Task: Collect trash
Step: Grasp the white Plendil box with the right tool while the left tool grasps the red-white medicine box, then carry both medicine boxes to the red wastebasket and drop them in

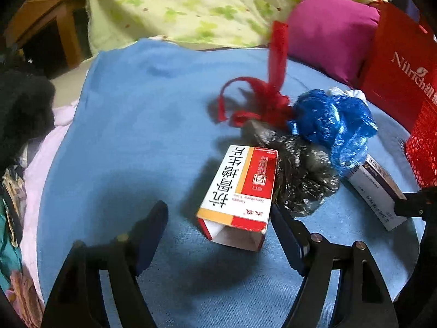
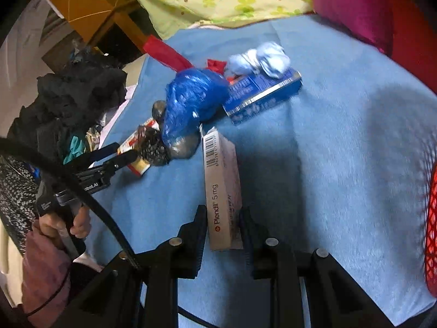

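A pile of trash lies on a blue cloth [image 1: 131, 125]. A red and white medicine box [image 1: 240, 191] lies open-ended between the fingers of my left gripper [image 1: 218, 213], which is open around it. Behind it are a black plastic bag [image 1: 303, 175], a blue plastic bag [image 1: 330, 120] and a red ribbon [image 1: 262, 101]. My right gripper [image 2: 222, 218] is shut on a white Plendil box [image 2: 222, 180], also seen in the left wrist view [image 1: 377, 191]. A blue box [image 2: 262, 95] with crumpled white tissue [image 2: 262, 60] on it lies further back.
A red mesh basket [image 2: 431, 232] stands at the right edge, with a red paper bag [image 1: 401, 63] behind it. A magenta cushion [image 1: 327, 32] and a green-patterned quilt [image 1: 177, 8] lie at the back. Dark clothes [image 1: 21, 109] are heaped on the left.
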`<state>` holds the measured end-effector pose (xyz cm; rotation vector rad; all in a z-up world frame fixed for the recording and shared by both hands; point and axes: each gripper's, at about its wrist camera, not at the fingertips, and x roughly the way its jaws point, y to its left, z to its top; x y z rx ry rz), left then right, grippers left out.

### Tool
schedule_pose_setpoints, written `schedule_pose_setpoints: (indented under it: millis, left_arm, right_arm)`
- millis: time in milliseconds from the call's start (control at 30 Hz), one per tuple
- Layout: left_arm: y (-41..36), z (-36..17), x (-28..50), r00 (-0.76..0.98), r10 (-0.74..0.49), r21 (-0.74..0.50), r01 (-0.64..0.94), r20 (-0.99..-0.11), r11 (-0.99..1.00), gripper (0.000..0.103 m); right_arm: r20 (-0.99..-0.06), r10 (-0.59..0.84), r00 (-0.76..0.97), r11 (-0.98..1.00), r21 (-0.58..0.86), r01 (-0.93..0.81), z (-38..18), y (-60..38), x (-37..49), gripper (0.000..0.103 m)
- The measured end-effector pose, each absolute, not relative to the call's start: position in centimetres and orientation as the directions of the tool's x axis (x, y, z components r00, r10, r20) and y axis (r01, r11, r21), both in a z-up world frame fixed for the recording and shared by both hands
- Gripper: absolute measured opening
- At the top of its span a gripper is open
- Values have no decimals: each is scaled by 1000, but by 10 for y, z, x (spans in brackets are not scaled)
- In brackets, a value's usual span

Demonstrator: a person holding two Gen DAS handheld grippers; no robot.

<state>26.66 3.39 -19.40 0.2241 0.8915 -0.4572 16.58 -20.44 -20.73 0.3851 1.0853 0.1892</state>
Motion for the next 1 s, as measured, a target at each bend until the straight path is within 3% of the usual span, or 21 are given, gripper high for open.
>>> schedule_pose_setpoints:
  millis: [67, 200, 733, 1000]
  left_arm:
    - [31, -197, 267, 529, -291, -3, 478, -797, 879, 57]
    - [19, -200, 258, 544, -270, 64, 516, -794, 854, 51]
    - [31, -172, 211, 602, -304, 44, 492, -738, 869, 49]
    - [32, -147, 166, 690, -369, 10, 479, -623, 878, 48]
  right_arm:
    - [-820, 330, 468, 918, 393, 42, -210, -202, 170, 27]
    - [-815, 315, 486, 926, 376, 30, -210, -197, 171, 27]
    - [-777, 361, 515, 896, 442, 39, -195, -219, 117, 25]
    - [-724, 399, 563, 871, 491, 15, -173, -233, 93, 25]
